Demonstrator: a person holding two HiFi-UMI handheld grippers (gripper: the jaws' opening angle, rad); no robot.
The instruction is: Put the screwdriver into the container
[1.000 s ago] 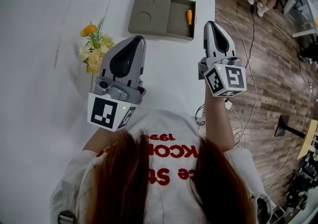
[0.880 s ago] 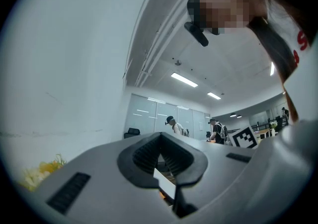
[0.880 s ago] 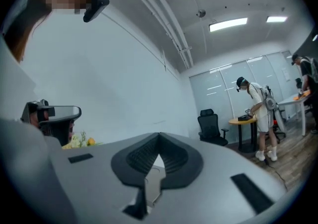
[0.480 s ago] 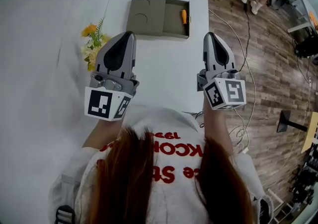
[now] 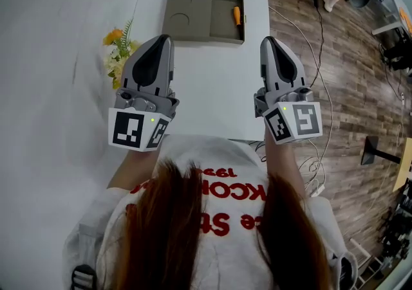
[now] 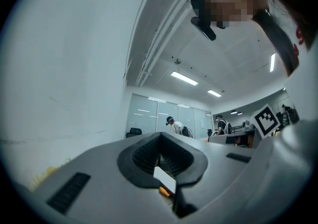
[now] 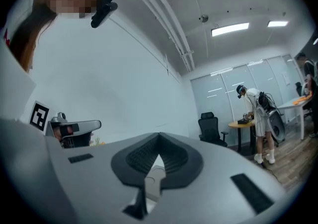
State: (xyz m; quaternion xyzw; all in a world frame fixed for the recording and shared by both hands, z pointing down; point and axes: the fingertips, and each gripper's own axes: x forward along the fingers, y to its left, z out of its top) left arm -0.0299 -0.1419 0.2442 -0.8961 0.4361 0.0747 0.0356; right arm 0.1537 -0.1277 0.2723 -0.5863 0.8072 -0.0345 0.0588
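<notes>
Screwdriver [image 5: 237,15] in container [image 5: 219,25], right compartment, long axis away from person, left gripper [image 5: 163,40], right gripper [image 5: 269,42], both closed

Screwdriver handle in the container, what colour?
Orange. The screwdriver lies in the right compartment of the container; the head view shows it best.

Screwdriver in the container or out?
In. The head view shows the screwdriver lying in the open right compartment of the container, beside its right wall.
</notes>
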